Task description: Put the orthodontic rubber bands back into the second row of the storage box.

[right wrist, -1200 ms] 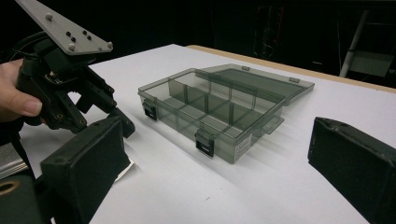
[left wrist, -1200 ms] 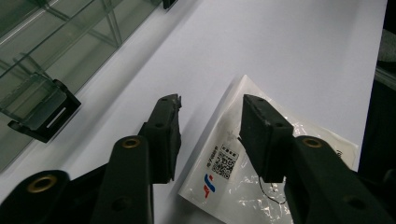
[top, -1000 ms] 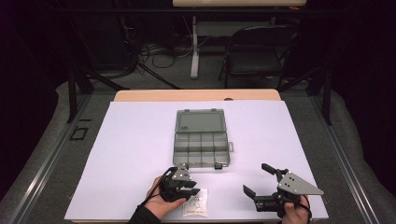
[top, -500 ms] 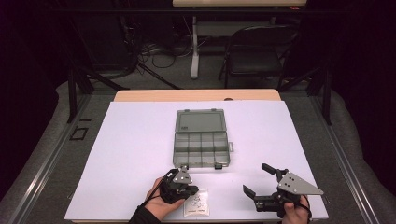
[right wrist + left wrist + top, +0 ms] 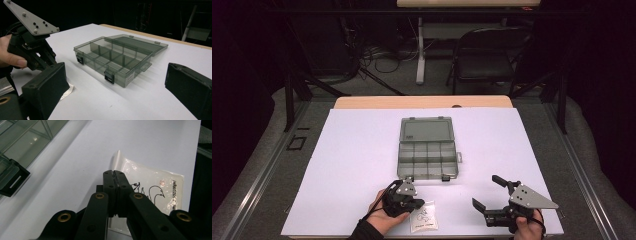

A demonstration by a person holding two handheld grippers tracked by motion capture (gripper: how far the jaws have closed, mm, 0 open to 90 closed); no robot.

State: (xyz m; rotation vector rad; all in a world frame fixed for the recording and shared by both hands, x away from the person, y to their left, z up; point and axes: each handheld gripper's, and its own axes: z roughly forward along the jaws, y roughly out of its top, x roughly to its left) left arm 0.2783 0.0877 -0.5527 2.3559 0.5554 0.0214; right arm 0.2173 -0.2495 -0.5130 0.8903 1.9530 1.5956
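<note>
While the left hand (image 5: 382, 212) angles its tool (image 5: 115, 178) low over the bag (image 5: 150, 192) at the counter's (image 5: 362, 150) near edge, jaws pressed together with nothing between them, the right tool (image 5: 488, 192) rests level, jaws wide. Farther off, the box (image 5: 428, 148) lies open mid-counter.

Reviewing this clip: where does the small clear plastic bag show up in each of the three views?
High view: the plastic bag lies at the white table's near edge, just right of the left hand-held gripper.
Left gripper view: centre-right, lying past the shut jaws.
Right gripper view: a corner peeks out at lower left, behind the near jaw.
Shared landmark: the open compartment box.
</note>
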